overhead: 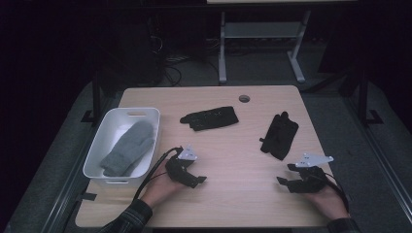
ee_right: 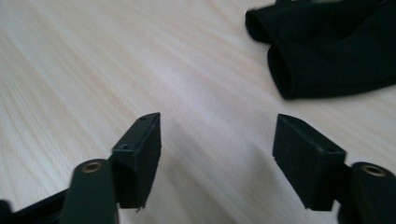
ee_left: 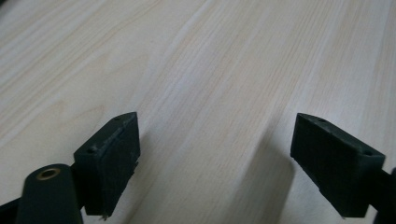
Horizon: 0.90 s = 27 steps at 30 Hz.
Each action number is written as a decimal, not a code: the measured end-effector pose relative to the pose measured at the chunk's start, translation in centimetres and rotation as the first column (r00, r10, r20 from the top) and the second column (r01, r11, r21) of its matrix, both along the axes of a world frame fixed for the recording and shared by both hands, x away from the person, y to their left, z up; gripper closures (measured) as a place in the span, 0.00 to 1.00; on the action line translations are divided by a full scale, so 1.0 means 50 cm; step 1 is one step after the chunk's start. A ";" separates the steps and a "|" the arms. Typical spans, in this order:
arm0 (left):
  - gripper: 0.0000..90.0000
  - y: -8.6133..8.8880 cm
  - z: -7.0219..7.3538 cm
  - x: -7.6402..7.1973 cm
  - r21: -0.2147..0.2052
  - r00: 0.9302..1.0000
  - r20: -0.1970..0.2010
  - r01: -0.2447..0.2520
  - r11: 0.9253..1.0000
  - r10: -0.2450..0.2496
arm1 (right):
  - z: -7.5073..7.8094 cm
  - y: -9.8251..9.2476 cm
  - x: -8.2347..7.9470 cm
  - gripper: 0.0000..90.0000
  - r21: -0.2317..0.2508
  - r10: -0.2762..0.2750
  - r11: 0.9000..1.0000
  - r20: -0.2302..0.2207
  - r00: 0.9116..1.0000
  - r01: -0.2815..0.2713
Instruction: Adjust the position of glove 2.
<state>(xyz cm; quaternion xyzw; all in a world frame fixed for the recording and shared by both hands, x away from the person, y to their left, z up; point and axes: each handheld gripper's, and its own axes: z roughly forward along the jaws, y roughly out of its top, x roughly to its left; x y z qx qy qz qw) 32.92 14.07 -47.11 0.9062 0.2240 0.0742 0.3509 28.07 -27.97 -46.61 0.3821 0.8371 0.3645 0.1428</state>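
A grey mitten already lies inside the white bin at the left edge of the worktop, which suggests the work in hand is gathering handwear into that bin; two black gloves are left out on the wood, one near the far middle and one toward the right. The left tongs sit low over bare wood just beside the bin's near corner, and their jaws stand wide with nothing between them, a pose that fits having nothing to carry at this spot. The right tongs rest near the front right of the worktop, pointing up toward the right-hand black glove, jaws parted and empty, so that glove looks like the likelier next pick, though it is apart from the pads and not yet touched. The high view gives the whole layout: bin, mitten, both gloves well apart from each other, and both hands coming in from the near edge. It cannot show the gap between the pads clearly, since the tongs are dark and small there. The left gripper view settles that, showing plain wood grain between two separated pads. The right gripper view adds the folded cuff end of the right-hand black glove lying ahead and to one side of its open pads.
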 end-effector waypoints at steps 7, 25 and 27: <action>0.13 0.012 -0.012 -0.006 -0.041 0.999 0.049 0.020 0.999 -0.018 | 0.024 0.010 0.027 0.70 0.031 -0.024 0.999 0.011 1.000 0.023; 0.13 0.006 -0.013 -0.007 -0.051 0.998 0.049 -0.036 0.998 0.038 | 0.045 -0.007 0.142 1.00 0.006 -0.105 0.995 0.020 0.994 0.105; 0.13 0.005 -0.013 -0.007 -0.053 0.998 0.046 -0.036 0.998 0.038 | 0.045 -0.006 0.158 1.00 0.019 -0.110 0.994 0.018 0.994 0.109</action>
